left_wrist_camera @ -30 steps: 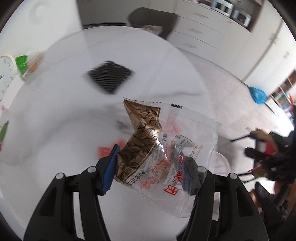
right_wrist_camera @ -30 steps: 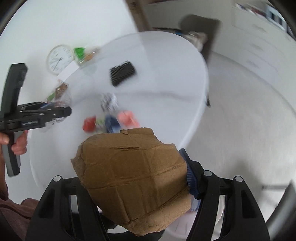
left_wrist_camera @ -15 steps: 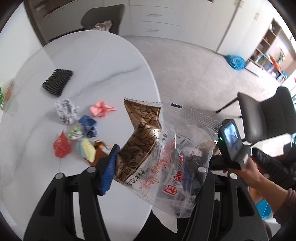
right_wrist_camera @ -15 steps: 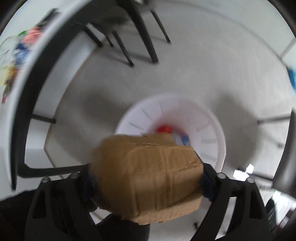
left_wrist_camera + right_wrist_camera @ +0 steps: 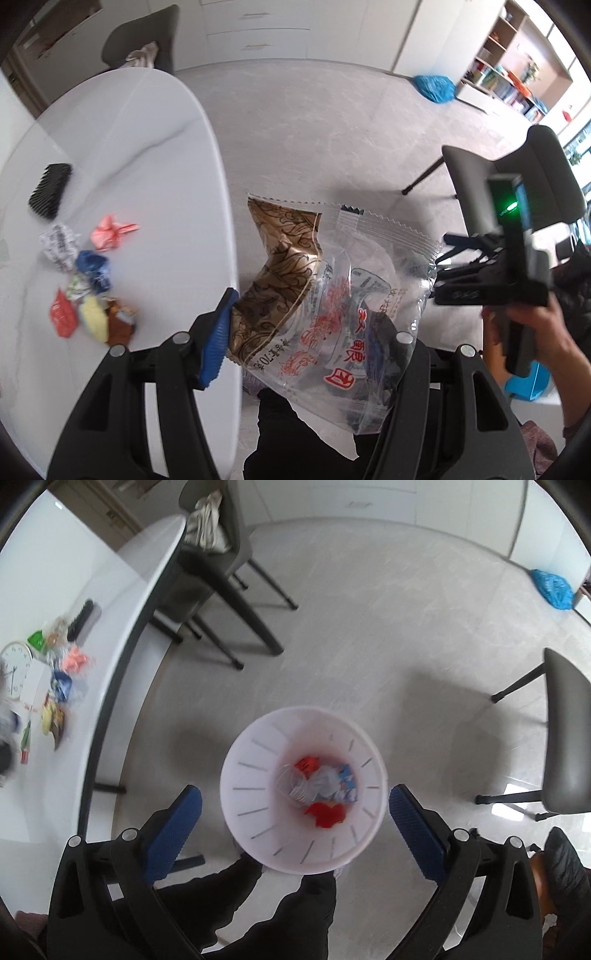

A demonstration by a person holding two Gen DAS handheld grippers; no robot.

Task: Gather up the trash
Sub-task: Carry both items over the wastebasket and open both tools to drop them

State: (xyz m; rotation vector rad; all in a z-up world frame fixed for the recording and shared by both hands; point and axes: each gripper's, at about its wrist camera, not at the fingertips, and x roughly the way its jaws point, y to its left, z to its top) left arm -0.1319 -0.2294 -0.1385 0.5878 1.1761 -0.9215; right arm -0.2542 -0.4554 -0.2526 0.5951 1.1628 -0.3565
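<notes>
My left gripper [image 5: 303,332] is shut on a clear and brown snack wrapper [image 5: 325,280] and holds it in the air just off the edge of the white table [image 5: 147,155]. Several crumpled wrappers [image 5: 88,273] lie on the table to its left. My right gripper [image 5: 295,819] is open and empty, right above a white waste bin [image 5: 255,805] on the floor. The bin holds red, blue and clear trash [image 5: 321,786]. No cardboard shows in the bin. The right gripper also shows in the left wrist view [image 5: 454,254], at the right.
A black comb-like object [image 5: 50,190] lies on the table. Grey chairs stand at the table's far end [image 5: 218,542] and at the right [image 5: 565,734]. A white clock [image 5: 14,668] and more wrappers [image 5: 59,686] lie on the table. A blue bag [image 5: 552,587] is on the floor.
My right gripper has opened over the bin and the cardboard piece it held is gone from it. My left gripper swung right with the wrapper, from over the table to past its edge.
</notes>
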